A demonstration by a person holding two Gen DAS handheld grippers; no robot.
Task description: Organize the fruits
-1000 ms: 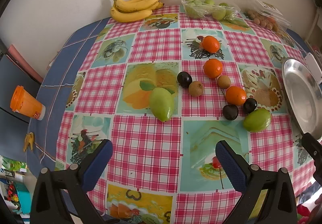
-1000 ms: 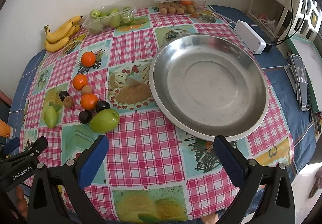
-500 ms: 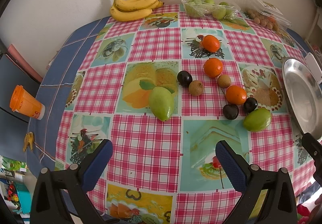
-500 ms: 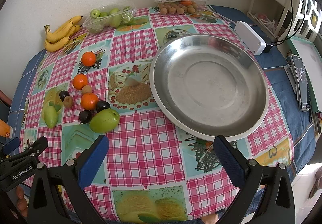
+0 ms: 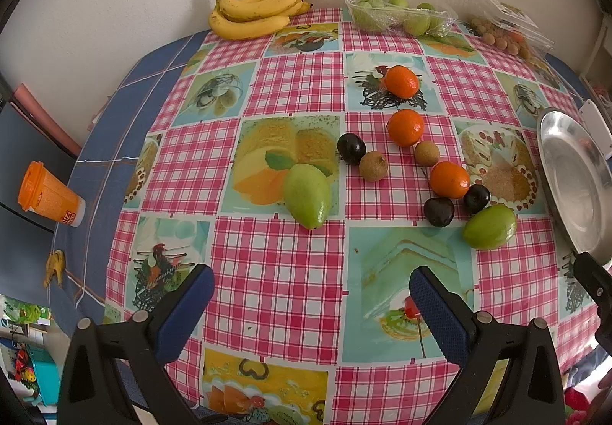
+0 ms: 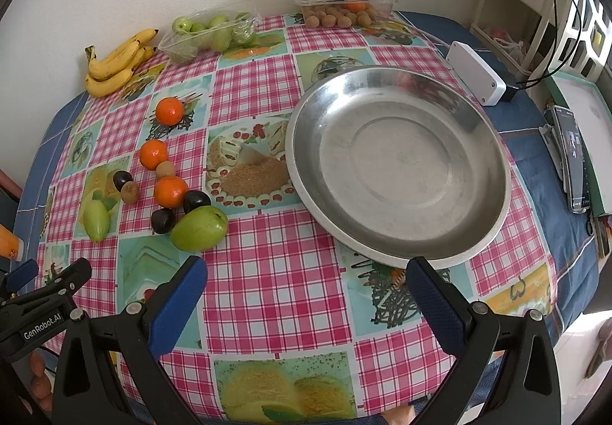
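Since nothing is gripped, both jaws gape: the loose fruit lies far-left of the right gripper [image 6: 306,295], rounder green mango [image 6: 199,228] nearest (long axis crosswise), steel dish [image 6: 493,142] empty.

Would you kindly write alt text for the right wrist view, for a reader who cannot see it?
An empty steel dish sits on a checked tablecloth, beyond the open right claw. To its left lie loose fruits: three oranges, two green mangoes, dark plums, with bananas by the wall.
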